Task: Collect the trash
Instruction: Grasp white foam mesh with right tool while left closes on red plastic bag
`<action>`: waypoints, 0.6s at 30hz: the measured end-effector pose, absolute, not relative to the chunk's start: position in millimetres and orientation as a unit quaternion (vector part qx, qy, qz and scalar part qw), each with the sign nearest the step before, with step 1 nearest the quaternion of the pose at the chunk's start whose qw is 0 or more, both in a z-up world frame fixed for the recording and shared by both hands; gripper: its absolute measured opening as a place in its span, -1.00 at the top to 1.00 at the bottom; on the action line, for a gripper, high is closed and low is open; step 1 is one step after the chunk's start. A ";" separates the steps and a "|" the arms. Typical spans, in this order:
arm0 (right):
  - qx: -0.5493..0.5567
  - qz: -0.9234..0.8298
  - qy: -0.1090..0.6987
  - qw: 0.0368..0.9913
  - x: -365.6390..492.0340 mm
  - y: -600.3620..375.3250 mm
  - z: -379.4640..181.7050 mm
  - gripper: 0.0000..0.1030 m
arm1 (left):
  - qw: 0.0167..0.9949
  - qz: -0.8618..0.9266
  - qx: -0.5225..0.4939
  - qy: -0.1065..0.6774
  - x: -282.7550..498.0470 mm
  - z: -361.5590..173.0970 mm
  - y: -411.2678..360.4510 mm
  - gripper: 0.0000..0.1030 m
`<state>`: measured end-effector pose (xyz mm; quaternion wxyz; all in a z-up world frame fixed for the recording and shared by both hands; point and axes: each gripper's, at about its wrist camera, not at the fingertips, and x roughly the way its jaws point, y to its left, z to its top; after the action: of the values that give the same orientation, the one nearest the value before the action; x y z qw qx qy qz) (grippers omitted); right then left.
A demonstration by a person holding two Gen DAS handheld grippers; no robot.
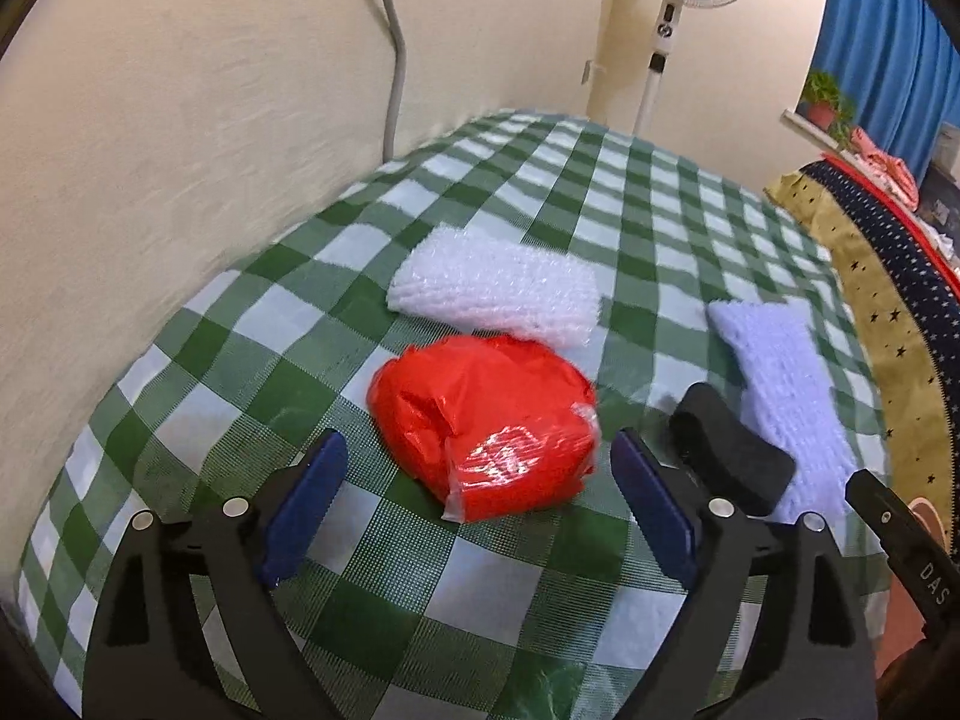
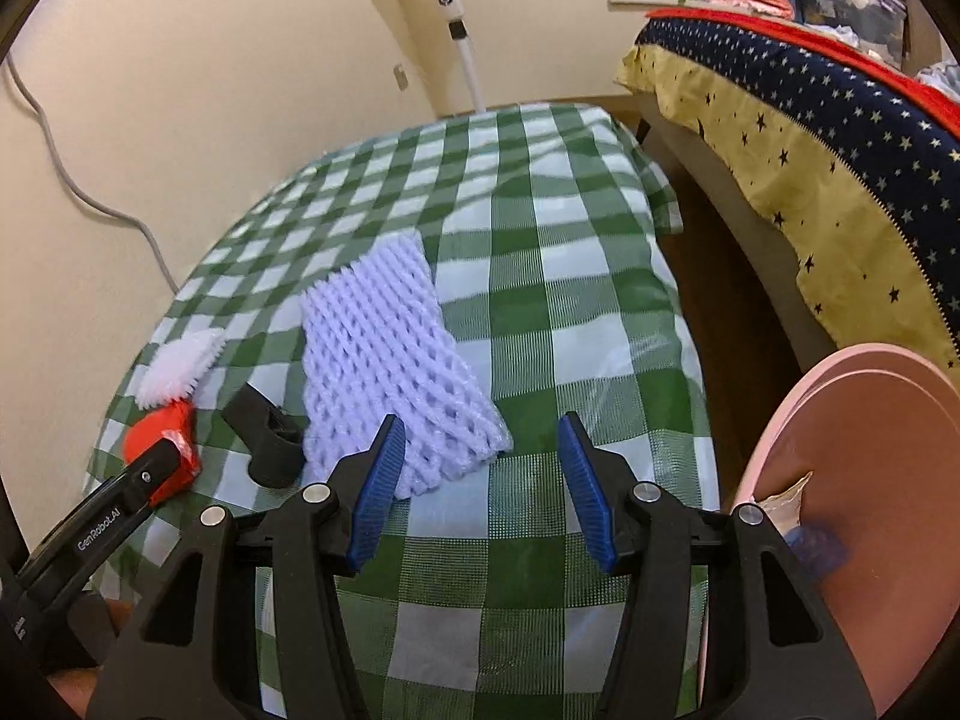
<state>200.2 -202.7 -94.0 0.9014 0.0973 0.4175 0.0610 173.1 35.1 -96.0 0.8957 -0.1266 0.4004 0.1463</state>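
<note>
Left wrist view: left gripper (image 1: 480, 510) w/ jaws wide apart, nothing held; red plastic bag (image 1: 486, 426) lies on the checked tablecloth (image 1: 210, 372) just ahead, between the fingers. Right gripper (image 2: 480, 480) also open, empty; white foam net (image 2: 390, 360) by its left finger, pink bin (image 2: 870, 480) at right.

Just ahead of my left fingers, at the centre of the left view, a crumpled red plastic bag (image 1: 486, 426) lies in a rounded lump. Above it, touching its upper edge, a white bubble-wrap piece (image 1: 495, 291) lies flat. At the right, a pale lavender foam net sleeve (image 1: 774, 384) lies flat and slanted, beside a small black block (image 1: 729, 459).
</note>
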 end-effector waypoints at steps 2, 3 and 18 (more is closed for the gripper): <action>0.092 0.060 0.427 0.897 202.7 -201.2 -98.6 -0.02 | 0.892 0.149 -0.126 0.407 175.2 -100.1 35.6 -0.68; 0.090 0.060 0.430 0.896 203.1 -200.7 -100.7 0.07 | 0.891 0.150 -0.124 0.410 175.8 -102.2 35.4 -0.68; 0.095 0.084 0.399 0.908 190.6 -204.1 -84.7 0.86 | 0.893 0.150 -0.122 0.405 171.7 -98.0 33.5 -0.34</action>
<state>190.6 -204.1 -84.7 0.9082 0.0954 0.3990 0.0836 171.7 33.5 -98.0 0.8935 -0.1218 0.4054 0.1502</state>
